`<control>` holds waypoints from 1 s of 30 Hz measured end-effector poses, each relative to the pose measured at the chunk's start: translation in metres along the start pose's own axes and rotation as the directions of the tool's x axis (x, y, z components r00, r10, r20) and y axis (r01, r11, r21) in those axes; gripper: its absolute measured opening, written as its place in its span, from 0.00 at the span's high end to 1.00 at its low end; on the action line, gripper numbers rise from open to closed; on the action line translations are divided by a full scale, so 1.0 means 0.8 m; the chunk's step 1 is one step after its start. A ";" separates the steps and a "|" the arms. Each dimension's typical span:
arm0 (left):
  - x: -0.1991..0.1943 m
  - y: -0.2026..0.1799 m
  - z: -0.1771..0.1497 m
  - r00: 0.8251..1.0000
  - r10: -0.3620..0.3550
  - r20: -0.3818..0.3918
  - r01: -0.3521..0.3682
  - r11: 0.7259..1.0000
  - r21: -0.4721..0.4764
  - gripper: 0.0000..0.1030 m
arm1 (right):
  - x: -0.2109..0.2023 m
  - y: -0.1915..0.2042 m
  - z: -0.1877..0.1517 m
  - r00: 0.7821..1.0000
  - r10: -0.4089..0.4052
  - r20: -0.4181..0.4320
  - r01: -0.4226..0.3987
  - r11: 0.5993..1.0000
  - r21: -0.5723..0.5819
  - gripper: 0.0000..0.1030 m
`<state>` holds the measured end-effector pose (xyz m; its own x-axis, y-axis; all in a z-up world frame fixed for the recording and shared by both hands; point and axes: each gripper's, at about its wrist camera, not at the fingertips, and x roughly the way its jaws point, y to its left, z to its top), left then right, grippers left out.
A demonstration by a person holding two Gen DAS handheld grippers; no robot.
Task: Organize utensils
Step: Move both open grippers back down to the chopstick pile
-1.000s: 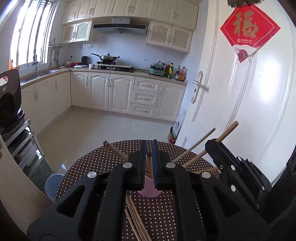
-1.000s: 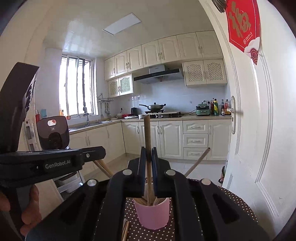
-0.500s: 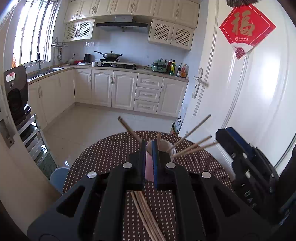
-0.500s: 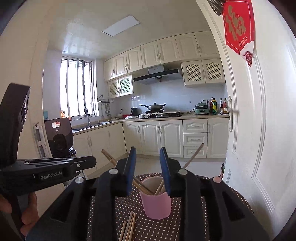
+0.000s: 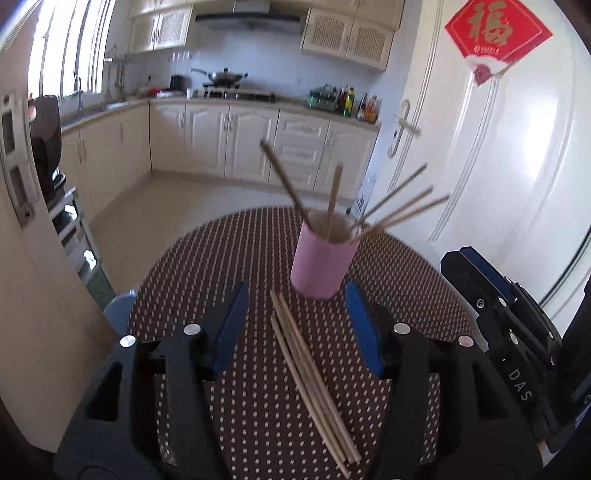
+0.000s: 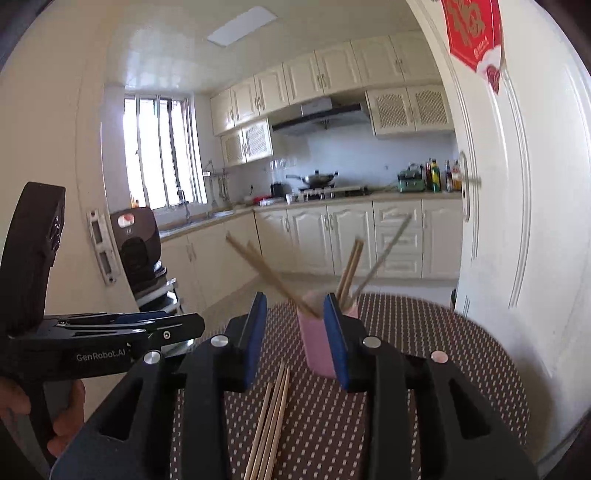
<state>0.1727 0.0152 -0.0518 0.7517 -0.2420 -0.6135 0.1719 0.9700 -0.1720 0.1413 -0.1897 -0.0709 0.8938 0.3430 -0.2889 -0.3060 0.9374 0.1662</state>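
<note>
A pink cup (image 5: 320, 260) (image 6: 317, 345) stands on the round dotted brown table (image 5: 221, 258) with several wooden chopsticks (image 5: 332, 199) leaning in it. More loose chopsticks (image 5: 314, 376) (image 6: 271, 424) lie in a bundle on the cloth in front of the cup. My left gripper (image 5: 295, 288) hovers over the bundle's far end, its jaws opening, nothing gripped. My right gripper (image 6: 294, 297) points at the cup from a short way back, jaws opening, nothing between the pads. Each gripper shows in the other's view: right gripper (image 5: 498, 306), left gripper (image 6: 110, 332) with a hand (image 6: 22, 406) on it.
A white door (image 5: 498, 166) with a red paper decoration (image 5: 496, 33) stands close to the table's right side. A blue stool (image 5: 118, 314) sits below the left table edge. A black appliance (image 6: 136, 240) on a rack is at the left. Kitchen cabinets line the far wall.
Both grippers drew back from the cup and sank a little. The right gripper let go of the chopstick, which now stands in the cup. The left jaws went from shut to wide apart.
</note>
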 end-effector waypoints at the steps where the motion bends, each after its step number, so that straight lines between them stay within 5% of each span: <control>1: 0.002 0.002 -0.004 1.000 -0.002 -0.012 0.002 1.000 -0.004 0.45 | 0.002 0.000 -0.003 1.000 0.001 -0.014 -0.001 1.000 0.002 0.71; 9: 0.048 0.021 -0.040 0.974 -0.036 -0.222 0.023 0.998 -0.063 0.44 | 0.040 -0.007 -0.034 0.980 0.038 -0.194 -0.025 0.997 0.071 0.70; 16: 0.103 0.041 -0.068 0.924 -0.089 -0.373 0.032 0.987 -0.157 0.44 | 0.073 -0.017 -0.061 0.939 0.067 -0.337 -0.023 0.991 0.132 0.66; 20: 0.126 0.050 -0.079 0.904 -0.115 -0.412 0.030 0.978 -0.206 0.44 | 0.087 -0.023 -0.073 0.918 0.086 -0.388 -0.028 0.988 0.154 0.64; 30: 0.155 0.036 -0.082 0.897 -0.034 -0.441 -0.041 0.987 -0.159 0.44 | 0.102 -0.040 -0.081 0.894 0.108 -0.435 -0.029 0.983 0.183 0.62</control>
<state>0.2292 0.0113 -0.1833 0.3873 -0.2605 -0.8844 0.0381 0.9630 -0.2669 0.2028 -0.1876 -0.1605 0.6234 0.4339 -0.6505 -0.2667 0.9000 0.3448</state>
